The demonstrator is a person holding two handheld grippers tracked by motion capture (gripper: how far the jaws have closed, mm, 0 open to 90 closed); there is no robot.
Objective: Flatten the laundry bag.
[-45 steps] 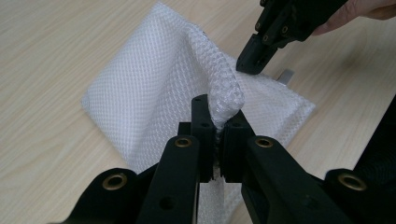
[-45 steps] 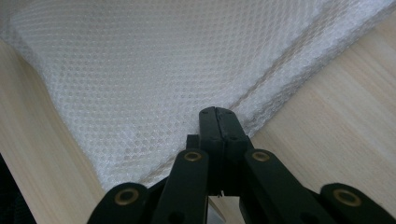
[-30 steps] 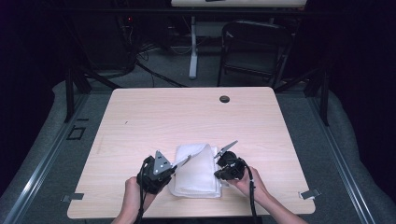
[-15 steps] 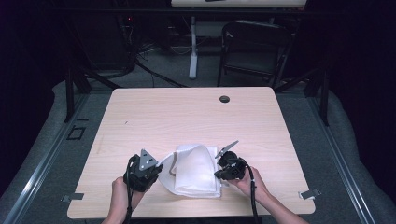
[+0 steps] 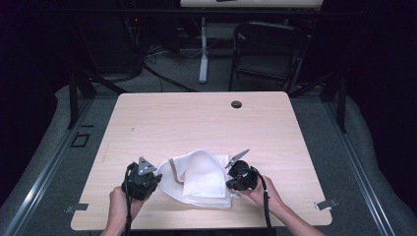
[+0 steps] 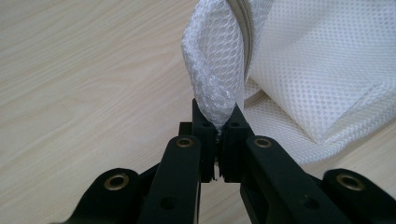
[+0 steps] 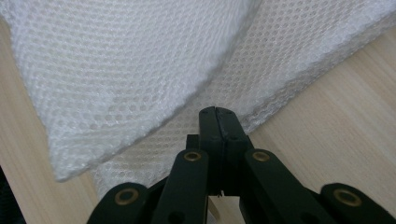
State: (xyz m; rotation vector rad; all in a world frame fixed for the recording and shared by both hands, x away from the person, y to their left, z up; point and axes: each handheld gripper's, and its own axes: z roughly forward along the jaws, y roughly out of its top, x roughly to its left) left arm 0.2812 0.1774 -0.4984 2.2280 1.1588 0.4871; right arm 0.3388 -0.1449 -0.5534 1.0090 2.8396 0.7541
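1. Two grippers on one item: a white mesh laundry bag (image 5: 199, 177) with a zip, lying on the table (image 5: 196, 123) at the near edge.
2. Left gripper (image 6: 218, 122): jaws closed on a bunched fold of the mesh beside the zip (image 6: 245, 28); the fold rises straight ahead of the jaw tips, lifted off the table.
3. Right gripper (image 7: 219, 122): jaws closed at the bag's edge; mesh lies just ahead of and above the tips. Whether fabric is pinched between them cannot be told.
4. Progress, as judged: bag gripped and partly spread between the two; not yet flat or folded, with one layer lapped over another.
5. Surroundings: cable hole (image 5: 236, 104) in the table well beyond the jaws; chair (image 5: 268, 54) past the far edge. Nothing obstructs.
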